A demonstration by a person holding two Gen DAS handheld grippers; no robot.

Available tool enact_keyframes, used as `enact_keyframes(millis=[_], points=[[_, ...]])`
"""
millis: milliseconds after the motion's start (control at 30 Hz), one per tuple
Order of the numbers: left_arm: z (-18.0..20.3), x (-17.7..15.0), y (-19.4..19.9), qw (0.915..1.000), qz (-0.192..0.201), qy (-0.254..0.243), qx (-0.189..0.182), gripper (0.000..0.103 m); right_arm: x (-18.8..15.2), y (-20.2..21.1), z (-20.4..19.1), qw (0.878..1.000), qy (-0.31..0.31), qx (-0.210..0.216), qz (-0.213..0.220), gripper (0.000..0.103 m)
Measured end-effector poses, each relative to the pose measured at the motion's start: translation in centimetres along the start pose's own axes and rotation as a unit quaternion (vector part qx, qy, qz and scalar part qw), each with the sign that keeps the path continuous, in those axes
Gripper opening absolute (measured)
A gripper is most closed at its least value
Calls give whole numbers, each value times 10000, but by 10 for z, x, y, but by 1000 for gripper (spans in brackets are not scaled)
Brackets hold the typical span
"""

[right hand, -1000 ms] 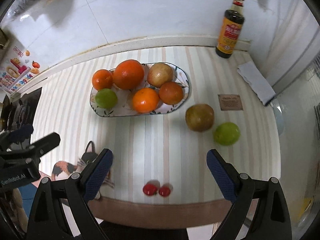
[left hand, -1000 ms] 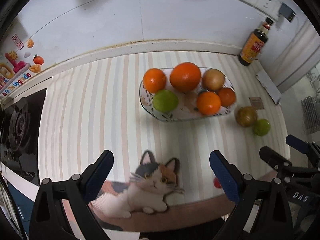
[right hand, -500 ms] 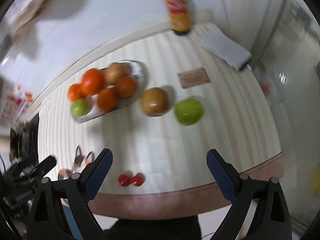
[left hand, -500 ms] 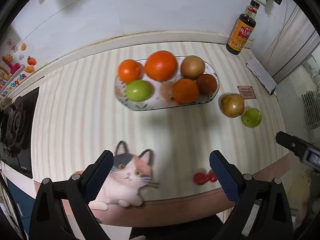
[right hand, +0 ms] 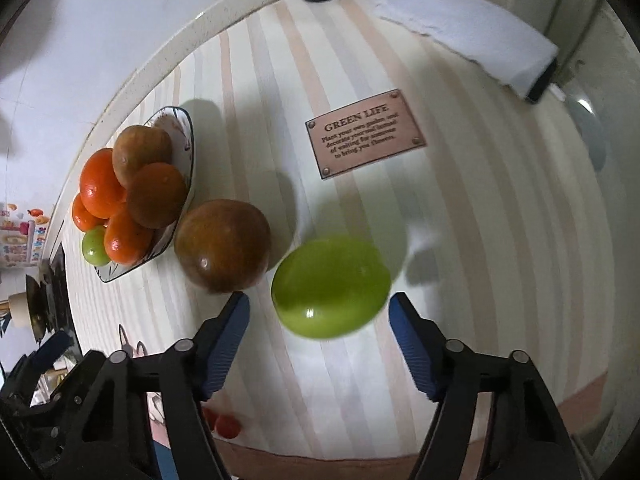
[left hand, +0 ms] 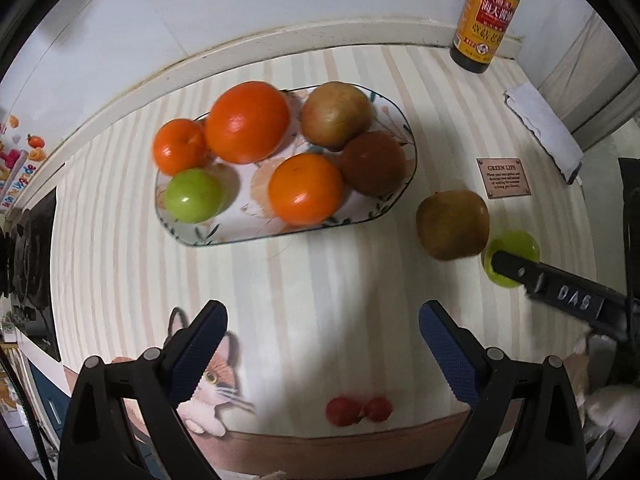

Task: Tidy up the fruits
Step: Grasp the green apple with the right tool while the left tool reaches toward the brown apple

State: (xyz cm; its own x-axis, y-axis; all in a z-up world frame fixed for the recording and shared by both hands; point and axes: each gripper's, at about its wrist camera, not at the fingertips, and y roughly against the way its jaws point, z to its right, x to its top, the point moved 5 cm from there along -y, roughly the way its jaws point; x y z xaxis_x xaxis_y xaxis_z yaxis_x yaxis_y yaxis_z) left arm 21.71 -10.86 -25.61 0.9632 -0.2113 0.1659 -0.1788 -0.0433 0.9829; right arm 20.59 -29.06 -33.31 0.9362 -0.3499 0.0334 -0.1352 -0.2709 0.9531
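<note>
Right hand-held gripper (right hand: 319, 316) is wide open and empty; the green fruit (right hand: 331, 287) lies at lower centre, just ahead between its fingers. Left hand-held gripper (left hand: 323, 334), open and empty, is farther.

left tool (left hand: 323, 346): spread wide | right tool (right hand: 319, 316): apparently spread, lowered

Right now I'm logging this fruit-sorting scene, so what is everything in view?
Oval patterned plate: one, white, counter centre.
Round orange fruits: three, on plate.
Brown round fruits: two on plate, one beside it.
Small green fruit: one, on plate.
Loose green fruit: one, between right fingers.
Small red fruits: two, front edge.
Dark sauce bottle: one, at wall.
Left hand-held gripper: open.
Right hand-held gripper: open.
</note>
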Motion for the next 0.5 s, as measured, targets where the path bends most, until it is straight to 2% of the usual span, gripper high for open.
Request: enact_keyframes(millis=[33,100,200,267,367,500], points=[[4,3,-2,10000,-24,-9,-1,98,2,-2,0,10000,72,-37,16,73],[13,11,-7,10000,-76,-3,-20,98,6,-3,1,9998,180,-70,55,64],[27,21,-12,9999,-108,-49,-60,98,10,-2,10,9998,146,102,19,64],[37,28,-17,9997,-173,-61,-152,98,11,0,19,9998,160,68,24,64],[51,39,-27,9988,-315,-38,-369,98,10,7,35,9999,95,-4,41,64],[73,55,-47,9938,-697,132,-851,98,12,15,60,10000,-68,-28,37,64]])
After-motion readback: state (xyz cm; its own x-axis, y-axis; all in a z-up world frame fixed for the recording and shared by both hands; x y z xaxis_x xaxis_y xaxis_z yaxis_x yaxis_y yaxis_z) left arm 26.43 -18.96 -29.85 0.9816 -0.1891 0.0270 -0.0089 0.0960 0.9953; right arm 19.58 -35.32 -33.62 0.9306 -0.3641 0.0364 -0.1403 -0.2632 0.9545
